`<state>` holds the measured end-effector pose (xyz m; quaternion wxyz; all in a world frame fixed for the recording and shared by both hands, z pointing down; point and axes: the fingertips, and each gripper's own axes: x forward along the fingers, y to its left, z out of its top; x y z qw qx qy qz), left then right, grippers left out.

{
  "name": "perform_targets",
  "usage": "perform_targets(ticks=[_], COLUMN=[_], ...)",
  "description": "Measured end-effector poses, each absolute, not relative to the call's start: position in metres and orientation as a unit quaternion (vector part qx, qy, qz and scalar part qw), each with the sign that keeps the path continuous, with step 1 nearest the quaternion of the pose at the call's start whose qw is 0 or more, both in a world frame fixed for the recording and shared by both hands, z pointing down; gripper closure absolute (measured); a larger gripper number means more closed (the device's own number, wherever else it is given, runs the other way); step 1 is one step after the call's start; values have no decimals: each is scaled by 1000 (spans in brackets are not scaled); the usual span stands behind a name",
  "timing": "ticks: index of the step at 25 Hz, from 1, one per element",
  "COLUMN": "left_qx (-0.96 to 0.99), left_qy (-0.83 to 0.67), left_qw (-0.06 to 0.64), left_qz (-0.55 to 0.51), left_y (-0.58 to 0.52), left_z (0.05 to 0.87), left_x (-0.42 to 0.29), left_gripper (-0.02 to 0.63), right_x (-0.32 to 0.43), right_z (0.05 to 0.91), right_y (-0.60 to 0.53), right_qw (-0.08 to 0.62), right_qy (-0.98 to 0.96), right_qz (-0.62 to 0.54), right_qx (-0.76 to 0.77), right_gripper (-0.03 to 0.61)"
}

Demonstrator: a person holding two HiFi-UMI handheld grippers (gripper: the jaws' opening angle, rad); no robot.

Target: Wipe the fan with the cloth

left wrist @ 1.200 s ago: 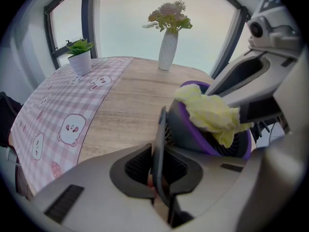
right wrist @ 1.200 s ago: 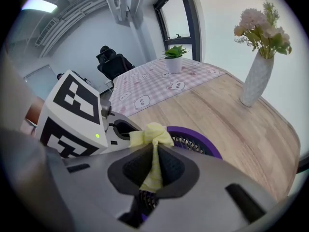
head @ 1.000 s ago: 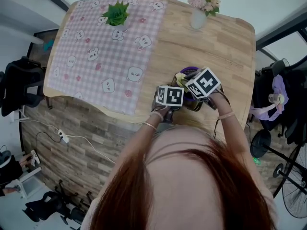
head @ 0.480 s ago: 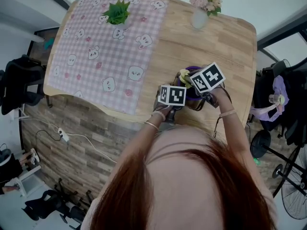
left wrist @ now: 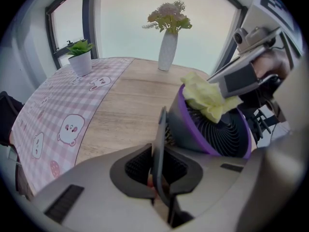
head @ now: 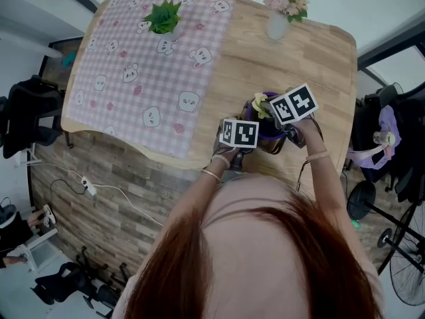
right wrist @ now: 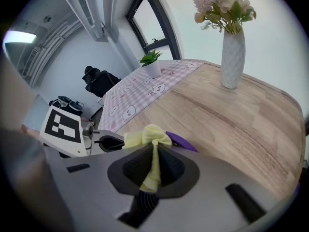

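My left hand-held gripper (left wrist: 157,153) clamps the fan (left wrist: 212,129) by a thin dark plate, I judge to steady it near the front edge of the worktop (head: 312,65). My right hand-held gripper (right wrist: 153,161) pinches the yellow cloth (right wrist: 147,135) onto the purple rim to wipe.

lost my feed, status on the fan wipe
Left claw shut on a thin part of the fan. Right claw shut on the cloth, cloth at the fan's top rim. Nothing in the way.

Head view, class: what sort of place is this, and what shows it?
Probably an office or studio dressed as a home corner: a wooden table with a bear-print tablecloth and a vase of flowers, yet a black office chair stands beside it.
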<state>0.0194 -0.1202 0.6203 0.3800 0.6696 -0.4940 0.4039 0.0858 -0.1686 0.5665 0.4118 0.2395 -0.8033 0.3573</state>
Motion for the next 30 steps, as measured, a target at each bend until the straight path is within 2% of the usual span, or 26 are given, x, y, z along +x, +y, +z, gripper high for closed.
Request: perform_targets(ticks=[30], left_qx=[663], left_qy=[-506], left_qw=[395], left_qz=[385], left_y=[-119], left_z=[619], left_x=[18], left_gripper=[577], right_x=[120], right_z=[566], right_y=[-177], right_qw=[415], right_qy=[-780], right_qz=[349], right_qx=[313], right_gripper=[553])
